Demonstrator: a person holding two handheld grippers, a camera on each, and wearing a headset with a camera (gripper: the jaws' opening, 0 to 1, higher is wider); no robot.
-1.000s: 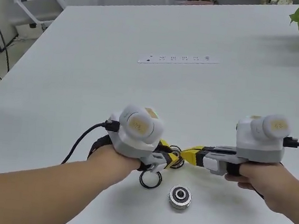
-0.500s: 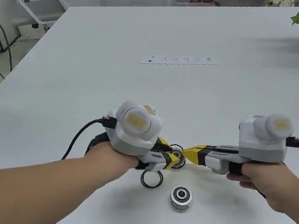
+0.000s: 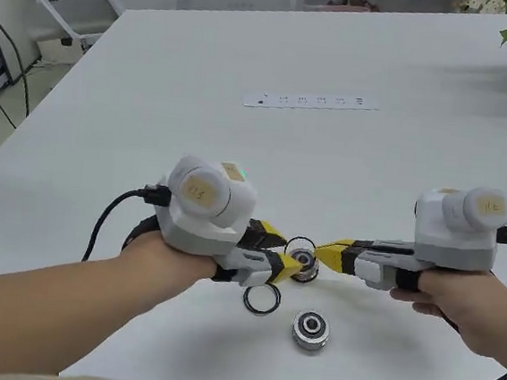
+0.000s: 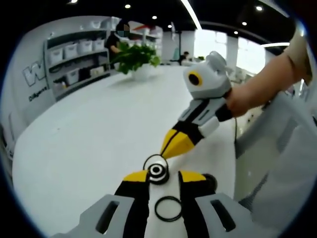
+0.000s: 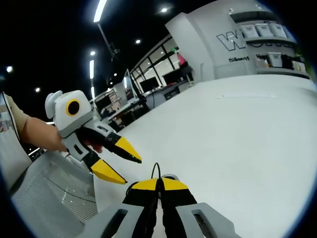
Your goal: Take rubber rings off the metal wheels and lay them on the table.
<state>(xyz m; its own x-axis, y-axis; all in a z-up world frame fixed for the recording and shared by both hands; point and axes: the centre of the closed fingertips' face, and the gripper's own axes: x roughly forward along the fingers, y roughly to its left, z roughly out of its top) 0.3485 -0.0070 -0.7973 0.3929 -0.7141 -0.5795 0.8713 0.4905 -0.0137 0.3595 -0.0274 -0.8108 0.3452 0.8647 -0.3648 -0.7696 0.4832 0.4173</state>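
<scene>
Desk (image 3: 199, 104), near edge.
- Left gripper (image 3: 285, 251): jaws spread, a metal wheel (image 4: 156, 171) between the tips.
- Right gripper (image 3: 320, 250): jaws pinched on that wheel's rubber ring (image 4: 155, 157).
- Loose ring (image 3: 248, 299): flat, just beside.
- Second wheel (image 3: 311, 328): nearer the edge.
- Power strip (image 3: 309, 100): mid-desk, well apart.

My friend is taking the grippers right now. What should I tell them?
Left gripper: jaws apart, a metal wheel at their tips.
Right gripper: shut on that wheel's rubber ring.
Done: one loose ring lies on the table, beside a second wheel that looks bare.
Left: pull this ring off and lay it down.
</scene>
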